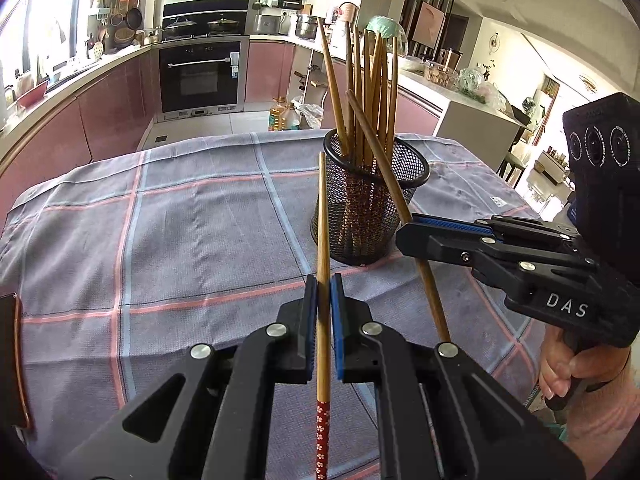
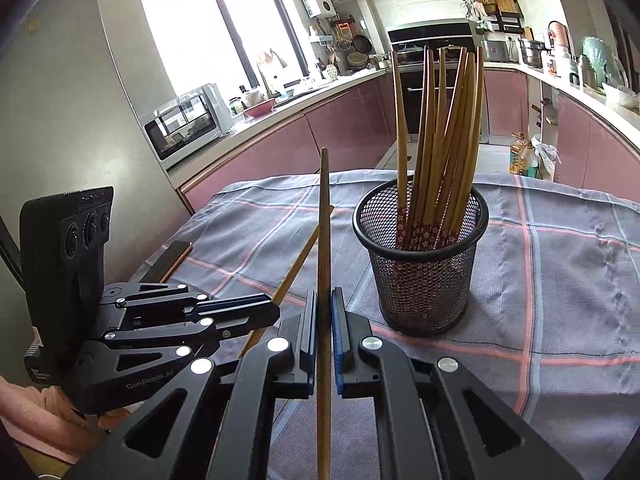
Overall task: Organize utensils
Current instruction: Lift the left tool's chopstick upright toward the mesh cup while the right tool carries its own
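Note:
A black mesh cup stands on the checked tablecloth and holds several wooden chopsticks with red flowered ends. My left gripper is shut on one chopstick that points up toward the cup. My right gripper comes in from the right, shut on another chopstick that leans beside the cup. In the right wrist view my right gripper is shut on its chopstick, left of the cup. My left gripper shows at lower left with its chopstick.
A dark flat phone-like object lies near the table's left edge. Kitchen counters, an oven and oil bottles on the floor lie beyond the table. A microwave stands on the counter.

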A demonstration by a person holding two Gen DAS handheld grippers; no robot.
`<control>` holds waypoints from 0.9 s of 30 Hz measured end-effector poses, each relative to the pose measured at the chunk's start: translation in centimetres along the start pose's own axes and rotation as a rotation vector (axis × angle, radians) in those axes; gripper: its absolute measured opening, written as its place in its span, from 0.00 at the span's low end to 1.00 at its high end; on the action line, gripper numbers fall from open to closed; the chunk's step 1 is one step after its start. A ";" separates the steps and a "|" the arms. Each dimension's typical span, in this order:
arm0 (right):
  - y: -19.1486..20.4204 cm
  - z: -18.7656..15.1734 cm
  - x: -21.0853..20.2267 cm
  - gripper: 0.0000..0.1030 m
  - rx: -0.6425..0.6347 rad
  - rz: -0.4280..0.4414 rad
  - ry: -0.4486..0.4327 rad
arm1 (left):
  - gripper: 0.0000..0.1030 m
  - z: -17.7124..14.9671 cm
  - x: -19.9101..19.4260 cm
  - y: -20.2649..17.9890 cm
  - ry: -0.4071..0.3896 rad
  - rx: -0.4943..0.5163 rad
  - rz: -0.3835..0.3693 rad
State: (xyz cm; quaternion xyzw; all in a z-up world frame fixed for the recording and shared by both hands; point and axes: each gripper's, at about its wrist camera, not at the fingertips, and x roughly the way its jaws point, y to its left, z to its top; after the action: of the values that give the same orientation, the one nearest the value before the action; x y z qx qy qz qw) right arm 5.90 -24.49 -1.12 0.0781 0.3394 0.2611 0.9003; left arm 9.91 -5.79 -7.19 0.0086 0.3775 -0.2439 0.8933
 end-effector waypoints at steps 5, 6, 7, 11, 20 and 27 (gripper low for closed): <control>0.0 0.3 -0.4 0.06 0.001 -0.004 -0.016 | 0.07 0.2 -0.6 0.0 -0.013 -0.003 -0.020; 0.0 0.4 -0.5 0.06 0.001 -0.004 -0.019 | 0.07 0.2 -0.7 0.0 -0.015 -0.004 -0.024; 0.0 0.4 -0.6 0.06 0.002 -0.004 -0.022 | 0.07 0.2 -0.7 0.0 -0.017 -0.004 -0.028; 0.0 0.5 -0.8 0.06 0.003 -0.006 -0.033 | 0.07 0.3 -1.0 0.0 -0.030 -0.004 -0.038; 0.3 0.1 0.0 0.06 -0.013 0.008 -0.004 | 0.07 0.4 -2.2 0.1 -0.055 -0.010 -0.058; 1.7 -0.6 1.5 0.06 -0.062 0.036 0.049 | 0.07 0.2 -2.6 -0.1 -0.053 0.004 -0.072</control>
State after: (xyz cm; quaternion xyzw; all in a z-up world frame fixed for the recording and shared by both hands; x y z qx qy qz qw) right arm 5.77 -22.29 -1.89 0.0500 0.3515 0.2896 0.8889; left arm 8.46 -4.84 -5.23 -0.0095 0.3532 -0.2767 0.8936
